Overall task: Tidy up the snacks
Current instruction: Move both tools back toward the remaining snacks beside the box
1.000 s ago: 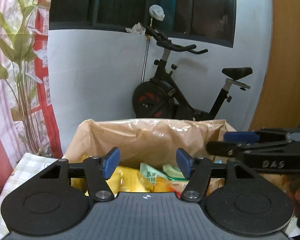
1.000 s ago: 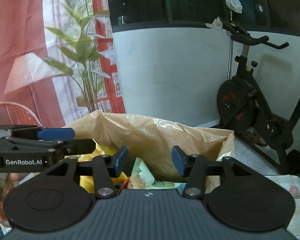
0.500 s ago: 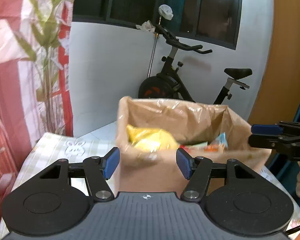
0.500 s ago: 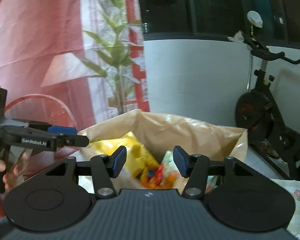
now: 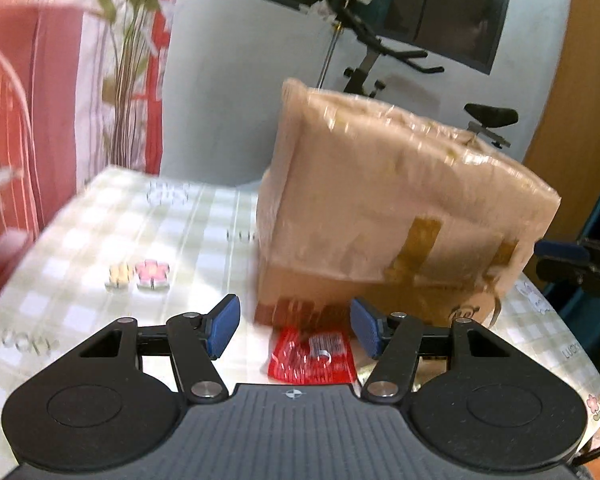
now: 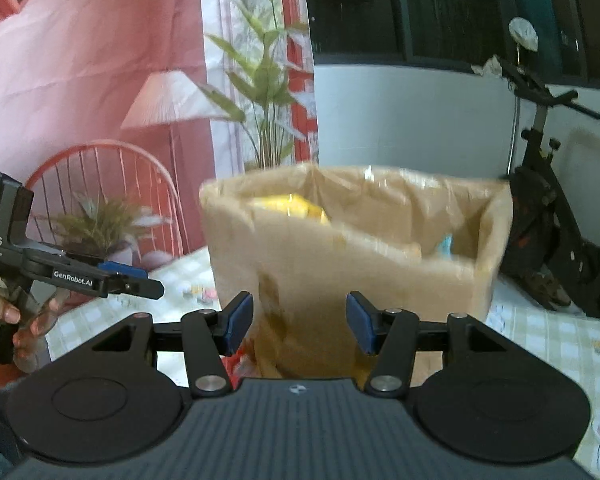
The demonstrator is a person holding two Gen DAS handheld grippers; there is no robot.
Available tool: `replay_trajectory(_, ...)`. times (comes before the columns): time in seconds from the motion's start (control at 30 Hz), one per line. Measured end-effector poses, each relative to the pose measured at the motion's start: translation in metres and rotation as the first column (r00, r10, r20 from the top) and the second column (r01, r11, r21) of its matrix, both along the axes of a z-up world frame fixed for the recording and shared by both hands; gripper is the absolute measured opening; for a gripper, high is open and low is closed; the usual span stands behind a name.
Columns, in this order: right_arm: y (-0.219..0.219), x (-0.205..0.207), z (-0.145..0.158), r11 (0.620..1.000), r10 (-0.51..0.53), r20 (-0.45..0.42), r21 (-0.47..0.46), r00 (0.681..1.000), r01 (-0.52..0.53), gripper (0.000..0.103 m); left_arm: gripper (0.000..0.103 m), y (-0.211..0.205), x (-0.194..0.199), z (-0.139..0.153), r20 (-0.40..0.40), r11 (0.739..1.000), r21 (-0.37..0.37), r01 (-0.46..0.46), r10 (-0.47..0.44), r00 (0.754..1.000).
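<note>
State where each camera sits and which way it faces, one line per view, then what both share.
Left wrist: on the left hand-held gripper, looking forward and down at the plastic-lined brown cardboard box, a red snack packet at its base; the right hand-held gripper shows at the right edge.
Right wrist: on the right hand-held gripper, facing the box's open top; the left hand-held gripper and the person's hand show left.
Shared: box, checked tablecloth, black exercise bike.

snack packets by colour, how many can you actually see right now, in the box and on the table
red packet on the table in front of the cardboard box: 1
yellow packet in the box: 1
light blue packet in the box, only a sliver showing: 1
total: 3
The box walls hide whatever else is inside, so this counts only visible packets.
</note>
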State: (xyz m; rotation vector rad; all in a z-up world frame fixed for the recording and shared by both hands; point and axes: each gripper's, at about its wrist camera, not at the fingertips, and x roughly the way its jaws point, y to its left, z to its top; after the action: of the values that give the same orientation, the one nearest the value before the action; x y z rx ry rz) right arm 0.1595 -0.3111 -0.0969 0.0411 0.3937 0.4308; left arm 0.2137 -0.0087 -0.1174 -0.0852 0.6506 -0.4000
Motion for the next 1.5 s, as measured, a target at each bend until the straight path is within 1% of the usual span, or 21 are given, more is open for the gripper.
replay_trajectory(0.07,-0.001,-0.003,-0.012,1.0,-0.009,-0.024,-0.009,1.0,0.009,0.055,0.063,0.0,0.002,-0.008,-0.017,1.0,-0.003,-0.006,0.006,1.0)
replay_trajectory(0.23,-0.002,-0.004,-0.037,1.0,-0.008,-0.08,-0.027,0.997,0.006,0.055,0.063,-0.007,0.003,-0.022,-0.038,1.0,0.029,0.004,-0.003,0.999)
replay_trajectory(0.47,-0.004,0.013,-0.083,0.997,-0.007,-0.182,-0.082,0.983,-0.008,0.055,0.063,-0.014,0.002,-0.031,-0.059,0.999,0.048,0.007,-0.004,0.998)
replay_trajectory(0.53,-0.005,0.021,-0.096,0.995,-0.021,-0.212,-0.103,0.977,-0.001,0.061,0.063,-0.014,0.001,-0.033,-0.065,0.999,0.052,0.005,-0.002,0.998)
replay_trajectory(0.67,-0.013,0.034,-0.113,0.994,-0.046,-0.251,-0.109,0.967,0.018,0.063,0.063,-0.016,0.003,-0.035,-0.075,0.998,0.059,0.008,-0.004,0.997)
replay_trajectory(0.73,-0.015,0.038,-0.116,0.994,-0.045,-0.252,-0.111,0.967,0.018,0.071,0.063,-0.017,0.004,-0.037,-0.079,0.998,0.063,0.012,-0.007,0.997)
replay_trajectory(0.83,-0.014,0.046,-0.119,0.991,-0.046,-0.256,-0.134,0.966,0.012,0.073,0.063,-0.02,0.003,-0.037,-0.081,0.998,0.064,0.017,-0.012,0.997)
replay_trajectory(0.9,-0.012,0.052,-0.122,0.992,-0.022,-0.273,-0.127,0.962,-0.013,0.073,0.063,-0.021,0.002,-0.038,-0.082,0.998,0.063,0.02,-0.014,0.997)
replay_trajectory(1.0,-0.007,0.055,-0.125,0.989,-0.01,-0.308,-0.141,0.951,-0.035,0.076,0.063,-0.021,0.001,-0.038,-0.084,0.998,0.062,0.022,-0.017,0.996)
replay_trajectory(1.2,0.004,0.042,-0.125,0.994,0.062,-0.396,-0.062,0.916,-0.094,0.076,0.063,-0.016,0.0,-0.041,-0.093,0.999,0.052,0.017,-0.012,0.996)
replay_trajectory(1.27,0.008,0.035,-0.124,0.991,0.091,-0.402,-0.05,0.911,-0.121,0.076,0.063,-0.016,0.001,-0.042,-0.098,0.999,0.049,0.015,-0.01,0.995)
replay_trajectory(1.3,0.009,0.032,-0.123,0.99,0.097,-0.399,-0.056,0.912,-0.13,0.075,0.063,-0.016,0.001,-0.043,-0.1,0.999,0.049,0.014,-0.009,0.995)
replay_trajectory(1.43,0.011,0.032,-0.115,0.987,0.041,-0.313,-0.138,0.949,-0.088,0.075,0.063,-0.017,0.0,-0.048,-0.112,0.999,0.046,0.018,-0.012,0.994)
replay_trajectory(1.5,0.011,0.038,-0.112,0.988,0.025,-0.28,-0.137,0.96,-0.065,0.075,0.063,-0.019,0.0,-0.05,-0.119,0.999,0.042,0.02,-0.015,0.993)
